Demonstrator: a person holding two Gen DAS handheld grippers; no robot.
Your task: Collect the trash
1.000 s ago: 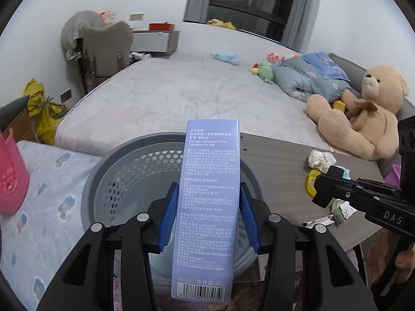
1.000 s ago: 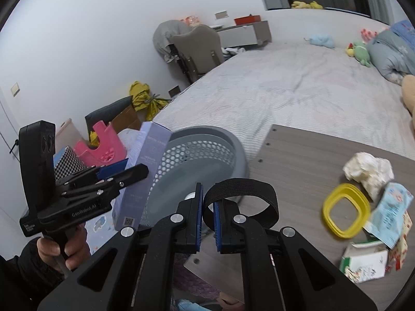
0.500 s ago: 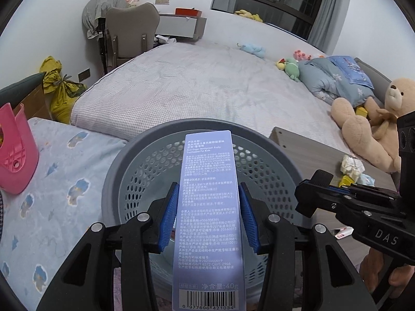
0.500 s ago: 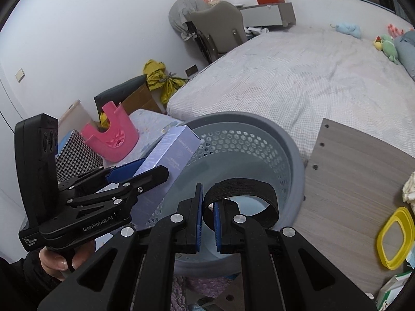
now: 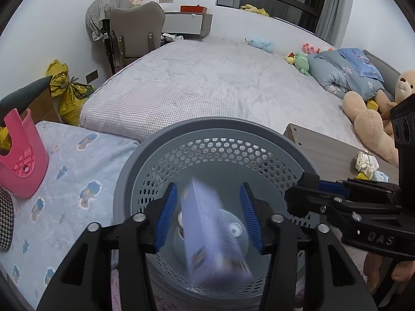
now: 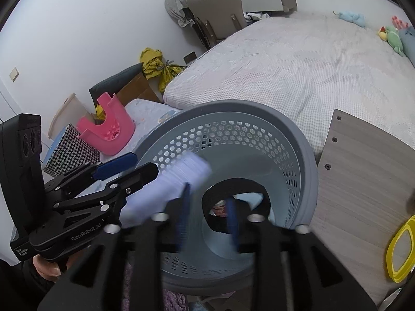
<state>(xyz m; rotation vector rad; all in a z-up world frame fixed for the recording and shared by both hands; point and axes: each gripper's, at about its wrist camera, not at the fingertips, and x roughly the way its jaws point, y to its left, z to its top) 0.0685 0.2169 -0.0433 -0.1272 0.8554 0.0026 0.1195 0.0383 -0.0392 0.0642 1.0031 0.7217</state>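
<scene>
Dropping both loads at once: left gripper (image 5: 207,213) and right gripper (image 6: 207,216) have just been opening, jaws now apart over the grey basket (image 5: 166,153), lilac carton (image 5: 210,238) and black strap loop (image 6: 236,204) blurred between them, apparently falling in.

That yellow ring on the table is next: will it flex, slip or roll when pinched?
The yellow ring looks like thin moulded plastic, so probably light and slightly springy. It lies flat on the table, so rolling seems unlikely. Its glossy rim may slip.
</scene>
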